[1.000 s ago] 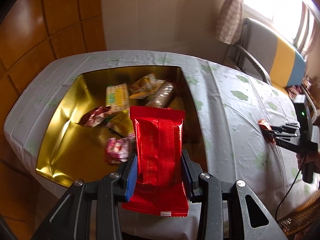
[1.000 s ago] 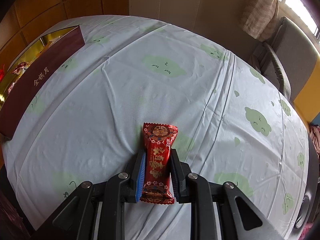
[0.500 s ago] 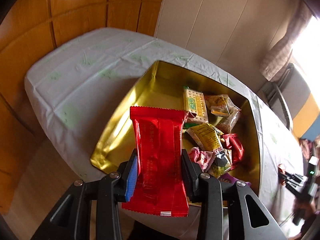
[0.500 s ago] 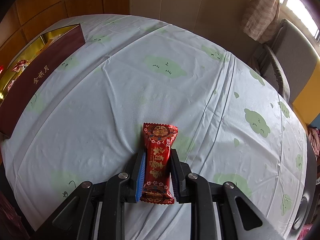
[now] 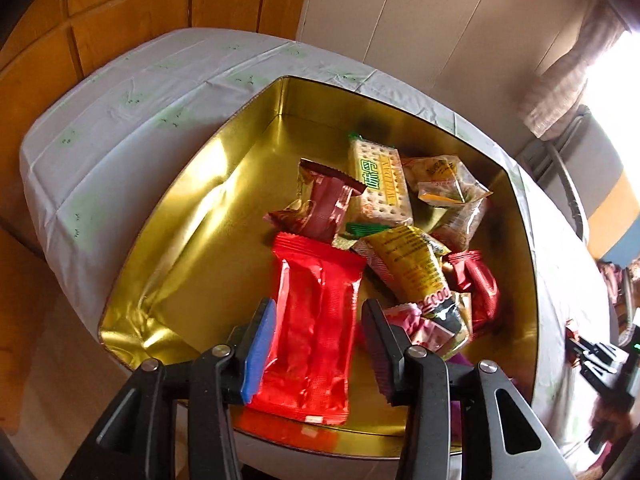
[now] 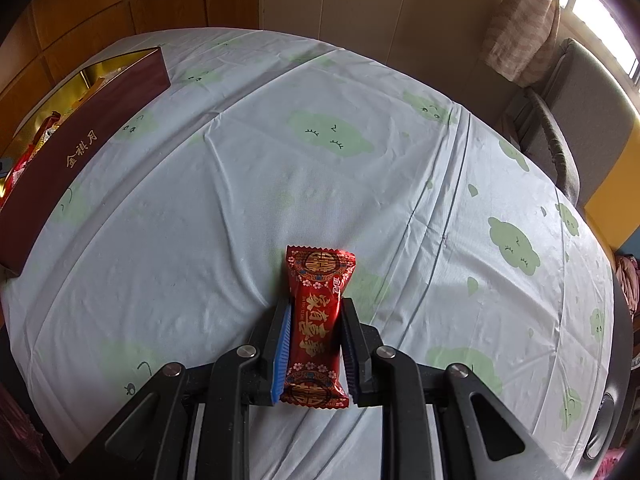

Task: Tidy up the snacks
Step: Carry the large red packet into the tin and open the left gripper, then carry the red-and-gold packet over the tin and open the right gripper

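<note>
My left hand-held gripper [image 5: 316, 344] stands apart around the plain red packet [image 5: 314, 332], which lies on the gold tin [image 5: 192, 240] floor beside the snack pile [image 5: 404, 224]. My right hand-held gripper [image 6: 314, 344] is clamped mid-body on the patterned red packet [image 6: 318, 320] over the desk [image 6: 240, 184]. I judge both wrappers light, crinkly, slippery, their contents crushable.
</note>
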Tool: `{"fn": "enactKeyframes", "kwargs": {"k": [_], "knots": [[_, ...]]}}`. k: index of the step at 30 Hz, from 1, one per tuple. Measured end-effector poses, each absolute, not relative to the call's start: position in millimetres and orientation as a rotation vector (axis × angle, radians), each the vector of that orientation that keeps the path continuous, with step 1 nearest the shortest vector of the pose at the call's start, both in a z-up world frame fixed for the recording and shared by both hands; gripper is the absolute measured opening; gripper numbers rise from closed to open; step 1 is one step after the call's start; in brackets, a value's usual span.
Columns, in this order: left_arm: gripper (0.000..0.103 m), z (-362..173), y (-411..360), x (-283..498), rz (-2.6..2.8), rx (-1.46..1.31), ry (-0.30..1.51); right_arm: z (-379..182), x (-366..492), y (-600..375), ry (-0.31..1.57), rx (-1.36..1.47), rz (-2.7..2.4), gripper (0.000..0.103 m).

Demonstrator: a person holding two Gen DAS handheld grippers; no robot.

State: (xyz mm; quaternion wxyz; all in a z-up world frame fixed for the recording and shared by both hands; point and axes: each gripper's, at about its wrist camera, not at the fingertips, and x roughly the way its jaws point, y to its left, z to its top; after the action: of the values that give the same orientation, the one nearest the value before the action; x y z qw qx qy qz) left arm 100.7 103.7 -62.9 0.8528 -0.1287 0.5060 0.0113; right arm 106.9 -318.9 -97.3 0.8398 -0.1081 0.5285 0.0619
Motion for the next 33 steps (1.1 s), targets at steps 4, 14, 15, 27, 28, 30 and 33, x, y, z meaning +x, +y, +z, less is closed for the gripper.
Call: {"fn": "enactKeyframes", "kwargs": {"k": [4, 14, 15, 27, 28, 30, 33], "knots": [[0.044, -58.7, 103.6, 89.1, 0.037, -0.239, 1.042, -97.6, 106.9, -318.1, 1.116, -0.234, 0.128, 0.023], [0.042, -48.9, 86.2, 67.1, 0.080, -0.136, 0.997, -97.1, 106.5, -317.6, 1.115, -0.238, 0.124, 0.023], [0.042, -47.2, 85.4, 65.0, 0.085, -0.126, 0.987, -97.0, 106.4, -317.7, 1.115, -0.238, 0.124, 0.023], [0.043, -6.6, 72.6, 39.0, 0.155, -0.022, 0.776, -97.2, 104.5, -317.1, 1.102, -0.241, 0.109, 0.023], [0.042, -2.6, 73.5, 36.2, 0.164, -0.023, 0.759, -97.2, 104.3, -316.5, 1.101, -0.241, 0.108, 0.023], [0.042, 3.2, 76.6, 32.3, 0.185, -0.030, 0.731, -97.3, 103.9, -316.4, 1.100, -0.240, 0.102, 0.023], [0.043, 10.9, 85.2, 29.4, 0.232, -0.056, 0.691, -97.5, 103.8, -317.1, 1.101, -0.233, 0.099, 0.023]]}}
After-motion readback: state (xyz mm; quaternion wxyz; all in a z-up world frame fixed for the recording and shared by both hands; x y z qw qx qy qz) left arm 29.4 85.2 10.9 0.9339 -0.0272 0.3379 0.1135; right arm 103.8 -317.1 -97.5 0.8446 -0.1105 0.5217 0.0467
